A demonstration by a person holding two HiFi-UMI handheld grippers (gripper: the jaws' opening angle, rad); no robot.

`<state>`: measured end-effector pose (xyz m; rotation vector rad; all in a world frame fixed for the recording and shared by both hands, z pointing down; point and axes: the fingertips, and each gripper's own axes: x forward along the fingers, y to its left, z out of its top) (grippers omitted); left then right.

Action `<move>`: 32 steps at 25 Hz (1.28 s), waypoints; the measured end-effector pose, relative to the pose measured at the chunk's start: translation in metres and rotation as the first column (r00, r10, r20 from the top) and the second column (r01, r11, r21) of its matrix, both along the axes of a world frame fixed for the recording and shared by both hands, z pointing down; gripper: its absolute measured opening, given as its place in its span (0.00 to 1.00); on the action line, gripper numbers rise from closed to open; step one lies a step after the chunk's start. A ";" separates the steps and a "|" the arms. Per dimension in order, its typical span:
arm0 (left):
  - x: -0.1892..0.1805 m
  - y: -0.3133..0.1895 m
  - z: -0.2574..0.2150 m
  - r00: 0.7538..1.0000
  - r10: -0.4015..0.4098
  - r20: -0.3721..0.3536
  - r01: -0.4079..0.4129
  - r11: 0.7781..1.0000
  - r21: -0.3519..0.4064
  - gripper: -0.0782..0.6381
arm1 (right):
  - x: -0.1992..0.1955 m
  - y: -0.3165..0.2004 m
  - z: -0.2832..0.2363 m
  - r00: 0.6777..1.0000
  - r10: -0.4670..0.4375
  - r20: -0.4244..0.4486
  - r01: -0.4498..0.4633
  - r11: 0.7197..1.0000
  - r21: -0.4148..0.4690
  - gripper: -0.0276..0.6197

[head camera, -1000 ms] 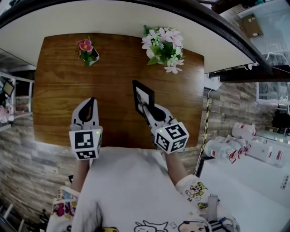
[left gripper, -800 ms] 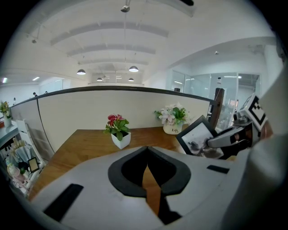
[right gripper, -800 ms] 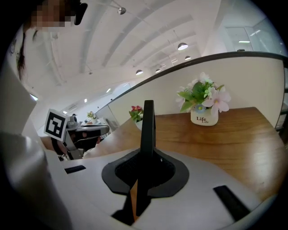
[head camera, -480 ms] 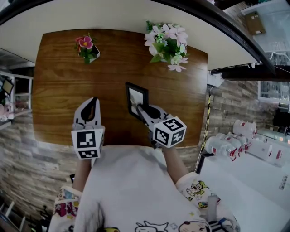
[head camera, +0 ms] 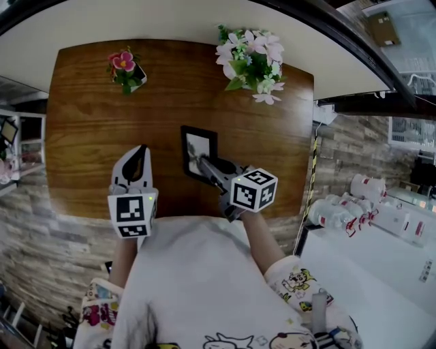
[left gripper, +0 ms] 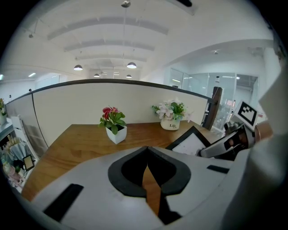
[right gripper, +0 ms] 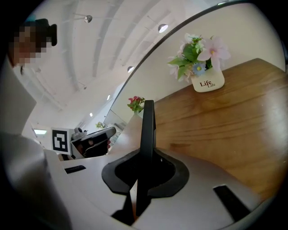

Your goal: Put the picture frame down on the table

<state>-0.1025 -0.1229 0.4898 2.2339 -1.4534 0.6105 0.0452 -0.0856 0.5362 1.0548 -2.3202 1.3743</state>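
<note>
A black picture frame (head camera: 199, 151) with a white picture is held over the middle of the brown wooden table (head camera: 88, 129). My right gripper (head camera: 206, 165) is shut on its near edge; the right gripper view shows the frame (right gripper: 147, 130) edge-on between the jaws, tilted over the wood. Whether the frame touches the table cannot be told. At the front left, my left gripper (head camera: 138, 155) is shut with nothing in it. In the left gripper view the frame (left gripper: 191, 143) shows at the right, beside the right gripper.
A small white pot with red flowers (head camera: 125, 71) stands at the back left of the table. A larger white pot of pink and white flowers (head camera: 251, 56) stands at the back right. A white curved partition (head camera: 170, 20) runs behind the table.
The right gripper has swung the frame to the left and lower toward the table's middle, and its face now shows more to the head view. The left gripper has stayed in place.
</note>
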 end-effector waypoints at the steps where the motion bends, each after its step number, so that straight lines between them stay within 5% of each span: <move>1: 0.000 0.000 0.002 1.000 0.001 -0.001 -0.001 1.000 -0.004 0.12 | 0.000 0.000 0.002 1.000 0.004 0.011 -0.004 1.000 -0.011 0.09; 16: 0.001 0.003 0.017 1.000 0.012 -0.002 -0.012 0.999 -0.039 0.12 | -0.014 0.010 0.023 0.990 -0.015 0.141 0.040 0.983 -0.180 0.09; 32: -0.005 0.008 0.027 1.000 0.007 0.005 -0.006 0.998 -0.062 0.12 | -0.016 0.009 0.043 0.997 -0.059 0.042 0.066 0.980 -0.188 0.10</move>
